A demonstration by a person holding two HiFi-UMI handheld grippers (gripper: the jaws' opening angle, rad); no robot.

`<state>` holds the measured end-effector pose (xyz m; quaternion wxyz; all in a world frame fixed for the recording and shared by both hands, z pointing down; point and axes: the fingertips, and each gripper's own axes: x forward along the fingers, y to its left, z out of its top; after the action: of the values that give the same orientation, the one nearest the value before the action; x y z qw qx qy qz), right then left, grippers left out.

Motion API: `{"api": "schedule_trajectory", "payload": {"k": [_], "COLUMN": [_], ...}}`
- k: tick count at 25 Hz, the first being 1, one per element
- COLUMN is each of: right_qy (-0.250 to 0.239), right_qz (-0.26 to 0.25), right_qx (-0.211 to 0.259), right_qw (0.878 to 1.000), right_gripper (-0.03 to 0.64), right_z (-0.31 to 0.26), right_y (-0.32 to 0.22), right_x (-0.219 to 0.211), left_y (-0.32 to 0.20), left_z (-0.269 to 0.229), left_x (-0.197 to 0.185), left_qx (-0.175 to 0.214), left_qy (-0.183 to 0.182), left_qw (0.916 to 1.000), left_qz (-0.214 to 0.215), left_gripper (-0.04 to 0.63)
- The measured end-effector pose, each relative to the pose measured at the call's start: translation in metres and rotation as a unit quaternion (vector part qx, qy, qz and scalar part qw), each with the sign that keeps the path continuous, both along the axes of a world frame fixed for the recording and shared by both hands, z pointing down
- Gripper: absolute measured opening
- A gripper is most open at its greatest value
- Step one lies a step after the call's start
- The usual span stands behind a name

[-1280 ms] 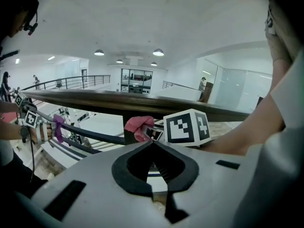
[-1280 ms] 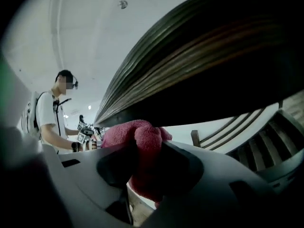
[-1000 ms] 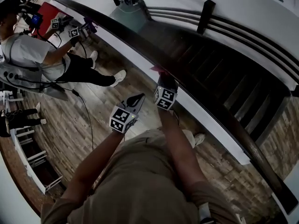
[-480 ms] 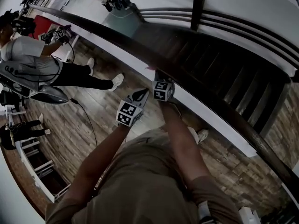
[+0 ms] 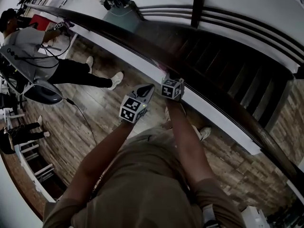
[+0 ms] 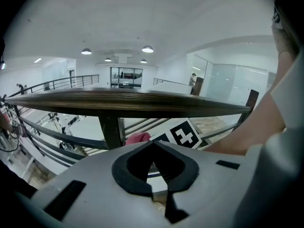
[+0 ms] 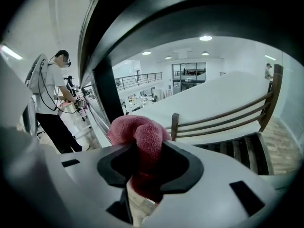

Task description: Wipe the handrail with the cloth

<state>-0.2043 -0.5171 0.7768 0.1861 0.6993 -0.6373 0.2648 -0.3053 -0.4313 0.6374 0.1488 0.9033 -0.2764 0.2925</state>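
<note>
Handrail point(image 5: 118, 32): it is running as a dark wooden bar from the upper left to the lower right of the head view, and we are standing just beside it.
Cloth point(image 7: 140, 137): we are holding this pink towelling in the right jaws; a rounded fold is bulging out past the tips, close under the handrail. We cannot tell whether it is touching the wood.
Right gripper point(image 7: 142, 148): we are clamping its jaws on the cloth and holding it up at the near edge of the handrail.
Left gripper point(image 6: 153, 144): we are keeping its jaws together, tips meeting with nothing between them. It is hanging just beside the right gripper, on its left, pointing at the side of the handrail.
Baluster point(image 6: 111, 129): it is standing dark and upright under the handrail, ahead of the left gripper.
Other person point(image 5: 28, 37): standing farther along the handrail at the upper left, reaching toward it.
Floor point(image 5: 71, 122): wood planks are lying under us.
</note>
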Motion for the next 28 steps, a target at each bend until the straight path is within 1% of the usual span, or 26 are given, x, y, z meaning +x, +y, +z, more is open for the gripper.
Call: {"api": "schedule_trajectory", "payload": {"k": [3, 6, 7, 9, 12, 14, 16, 18, 20, 22, 24, 26, 28], "right_qy": [0.015, 0.02, 0.013, -0.015, -0.073, -0.103, -0.103, -0.07, -0.018, 0.024, 0.055, 0.089, 0.123], "right_qz": [-0.019, -0.078, -0.097, -0.122, -0.136, -0.137, -0.141, -0.152, -0.159, -0.158, -0.157, -0.16, -0.168], "right_qx": [0.004, 0.012, 0.005, -0.031, -0.092, -0.111, -0.116, -0.115, -0.109, -0.093, -0.074, -0.067, -0.074], "right_qw": [1.0, 0.997, 0.995, 0.992, 0.984, 0.979, 0.978, 0.979, 0.981, 0.983, 0.983, 0.981, 0.975], "right_gripper": [0.144, 0.144, 0.144, 0.144, 0.144, 0.144, 0.144, 0.144, 0.144, 0.145, 0.146, 0.145, 0.145], "right_z": [-0.003, -0.021, -0.025, -0.024, -0.014, -0.015, -0.017, -0.013, -0.006, -0.001, 0.002, 0.006, 0.016], "right_y": [0.007, 0.01, 0.014, 0.024, 0.042, 0.051, 0.053, 0.049, 0.04, 0.028, 0.013, -0.004, -0.017], "right_x": [-0.003, -0.021, -0.029, -0.041, -0.055, -0.062, -0.065, -0.062, -0.055, -0.049, -0.048, -0.045, -0.04], "left_y": [0.011, 0.017, 0.018, 0.018, 0.019, 0.023, 0.023, 0.019, 0.013, 0.008, 0.001, -0.006, -0.012], "left_z": [0.0, -0.001, -0.002, -0.005, -0.007, -0.01, -0.01, -0.008, -0.002, 0.005, 0.012, 0.017, 0.02], "left_x": [0.006, 0.013, 0.014, 0.015, 0.015, 0.014, 0.012, 0.01, 0.006, 0.001, -0.004, -0.008, -0.011], "left_qx": [0.001, -0.002, -0.003, -0.006, -0.012, -0.013, -0.013, -0.013, -0.013, -0.012, -0.013, -0.015, -0.016], "left_qy": [0.002, 0.004, 0.006, 0.011, 0.022, 0.027, 0.028, 0.024, 0.016, 0.006, -0.003, -0.009, -0.012], "left_qw": [0.9999, 0.9997, 0.9997, 0.9997, 0.9996, 0.9995, 0.9995, 0.9996, 0.9998, 0.9999, 0.9998, 0.9995, 0.9993], "left_qz": [0.017, 0.026, 0.026, 0.022, 0.014, 0.012, 0.009, 0.002, -0.003, -0.009, -0.017, -0.026, -0.033], "left_gripper": [0.017, 0.017, 0.017, 0.017, 0.017, 0.017, 0.017, 0.017, 0.017, 0.017, 0.017, 0.017, 0.017]}}
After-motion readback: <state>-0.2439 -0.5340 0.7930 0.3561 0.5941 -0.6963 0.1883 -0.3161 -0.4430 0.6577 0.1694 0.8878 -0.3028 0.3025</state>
